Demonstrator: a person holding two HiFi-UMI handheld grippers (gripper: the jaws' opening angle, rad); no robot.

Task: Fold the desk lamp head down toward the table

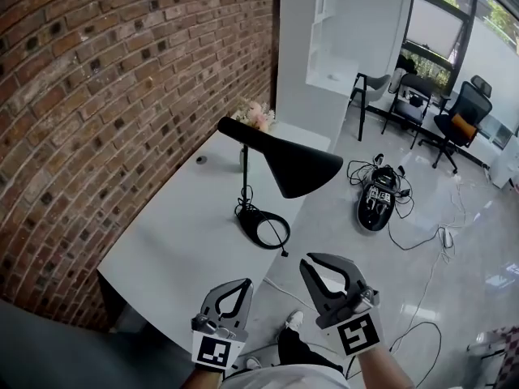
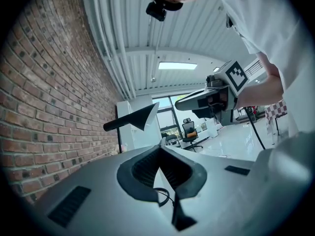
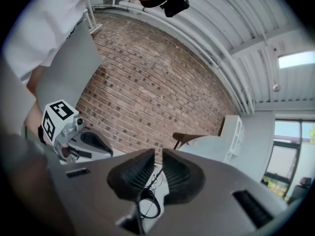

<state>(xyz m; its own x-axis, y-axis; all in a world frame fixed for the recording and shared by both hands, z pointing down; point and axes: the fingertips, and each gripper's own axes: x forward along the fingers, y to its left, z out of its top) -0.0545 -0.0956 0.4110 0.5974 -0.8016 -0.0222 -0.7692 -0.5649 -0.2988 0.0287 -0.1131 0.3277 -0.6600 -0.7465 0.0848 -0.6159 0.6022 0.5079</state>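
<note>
You're holding the left gripper (image 1: 245, 283) and right gripper (image 1: 309, 260) closed and empty, short of the black desk lamp (image 1: 280, 154) on the white table (image 1: 174, 237), so you're probably wanting them open before easing its shade (image 1: 306, 170) down slowly.

Table (image 1: 162, 241) runs along the brick wall (image 1: 97, 96) on its left. Lamp base (image 1: 263, 227) on the table, near its right edge. Lamp head (image 1: 296, 164) reaches right, past that edge, over the floor (image 1: 340, 241). Flowers (image 1: 255, 116) behind the lamp, at the table's far end. Small round object (image 1: 201, 160) left of the lamp, nearer the wall. Cabinet (image 1: 316, 47) behind the table. Device (image 1: 377, 201) with cables (image 1: 422, 217) on the floor, right of the table; chairs (image 1: 422, 96) beyond it. Left gripper (image 1: 246, 283) at the table's near right corner; right gripper (image 1: 310, 259) just right of it, over the floor.
</note>
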